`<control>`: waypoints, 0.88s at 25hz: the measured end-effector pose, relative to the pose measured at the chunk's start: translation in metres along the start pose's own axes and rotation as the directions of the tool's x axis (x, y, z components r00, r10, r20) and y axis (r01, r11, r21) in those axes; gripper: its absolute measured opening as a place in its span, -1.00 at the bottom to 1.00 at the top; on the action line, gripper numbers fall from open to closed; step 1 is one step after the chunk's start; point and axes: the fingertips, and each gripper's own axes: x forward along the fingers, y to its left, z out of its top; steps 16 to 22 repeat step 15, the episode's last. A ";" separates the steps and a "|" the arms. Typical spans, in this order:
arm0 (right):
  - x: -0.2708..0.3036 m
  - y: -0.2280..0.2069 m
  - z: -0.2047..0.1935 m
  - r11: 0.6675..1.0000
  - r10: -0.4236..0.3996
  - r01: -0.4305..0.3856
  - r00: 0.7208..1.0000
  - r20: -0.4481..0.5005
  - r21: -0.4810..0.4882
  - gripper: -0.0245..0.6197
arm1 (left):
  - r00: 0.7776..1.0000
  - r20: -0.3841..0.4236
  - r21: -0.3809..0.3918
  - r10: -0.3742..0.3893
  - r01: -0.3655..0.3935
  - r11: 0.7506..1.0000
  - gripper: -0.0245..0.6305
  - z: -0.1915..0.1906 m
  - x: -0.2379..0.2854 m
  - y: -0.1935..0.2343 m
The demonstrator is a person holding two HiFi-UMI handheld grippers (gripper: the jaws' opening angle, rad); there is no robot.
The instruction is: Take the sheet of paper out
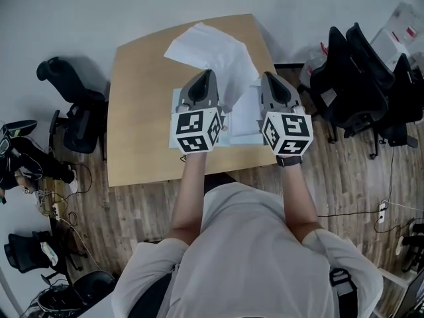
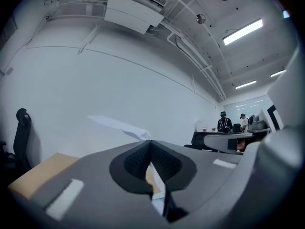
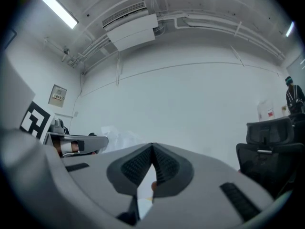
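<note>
— Judging by how the sheet (image 1: 211,48) sags and creases in the upper middle of the head view, I'd call it feather-light, limp and easy to crumple or tear.

— Where is it held?

— By its near edge. The left tongs (image 2: 150,146) are pressed together on it. The white edge runs down between the pads, and the rest fans up and away over the table (image 1: 139,118).

— And the other tool?

— The right tongs (image 3: 152,148) are closed at the tips too, with a thin pale strip caught just below. I take that for the folder (image 1: 244,121) at centre frame between the two tools, though I can't tell which layer is pinched.

— Best place to grip?

— An edge or corner pinch, firm, and pulled flat along the sheet. A sideways tug would probably rip it. The folder looks smooth, so likely slippery, and it needs holding back.

— Counts?

— One sheet, one folder, two tongs and one table. One black chair (image 1: 76,114) stands at the left of the frame, and at least two more chairs (image 1: 361,78) crowd the right edge.
</note>
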 end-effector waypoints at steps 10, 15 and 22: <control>-0.008 0.001 0.002 1.000 0.006 -0.006 1.000 0.010 -0.007 -0.89 | 1.000 0.012 0.004 0.001 -0.001 1.000 -0.90 0.006 -0.008 -0.004; -0.008 -0.008 -0.001 1.000 0.001 -0.001 1.000 0.006 -0.013 -0.89 | 1.000 0.009 0.005 -0.024 0.024 1.000 -0.90 0.003 -0.003 -0.010; -0.008 -0.008 -0.001 1.000 0.001 -0.001 1.000 0.006 -0.013 -0.89 | 1.000 0.009 0.005 -0.024 0.024 1.000 -0.90 0.003 -0.003 -0.010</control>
